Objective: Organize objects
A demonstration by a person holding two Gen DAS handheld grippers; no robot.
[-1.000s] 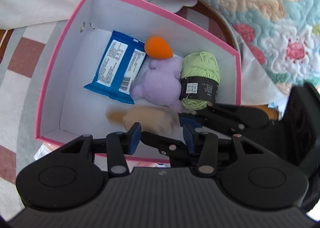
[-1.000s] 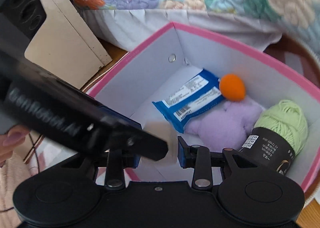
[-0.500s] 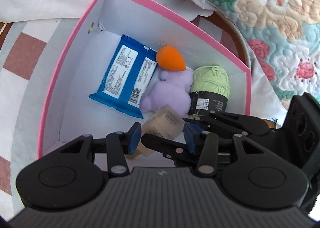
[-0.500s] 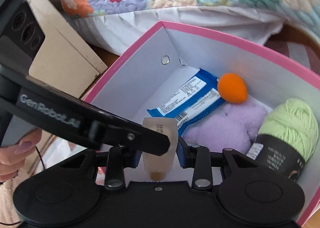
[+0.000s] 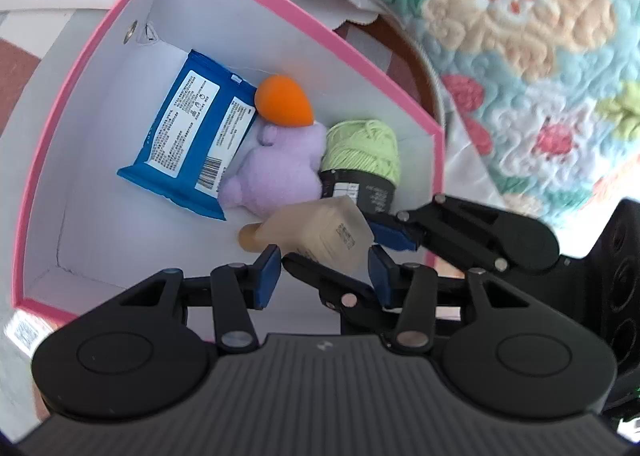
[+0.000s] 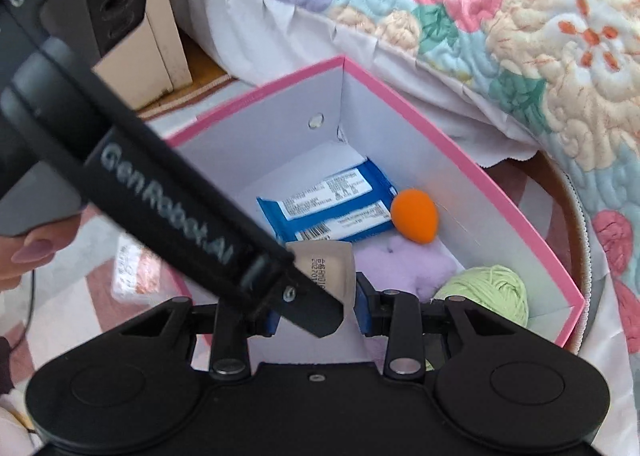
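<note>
The right tool [image 6: 316, 314] pinches a soft beige tube [image 5: 320, 232] by its flat crimped end (probably light, squashy). The left tool [image 5: 322, 268] stands spread, empty, above the pink box [image 5: 360, 56].

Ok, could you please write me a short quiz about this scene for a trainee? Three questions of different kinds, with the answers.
1. True or false: the green yarn ball lies outside the pink box.
2. Which gripper holds the beige tube? A) left gripper B) right gripper C) neither
3. Short answer: what lies between the blue packet and the yarn ball?

Key: 1 false, it lies inside. 2 B. 3 the purple plush toy.
</note>
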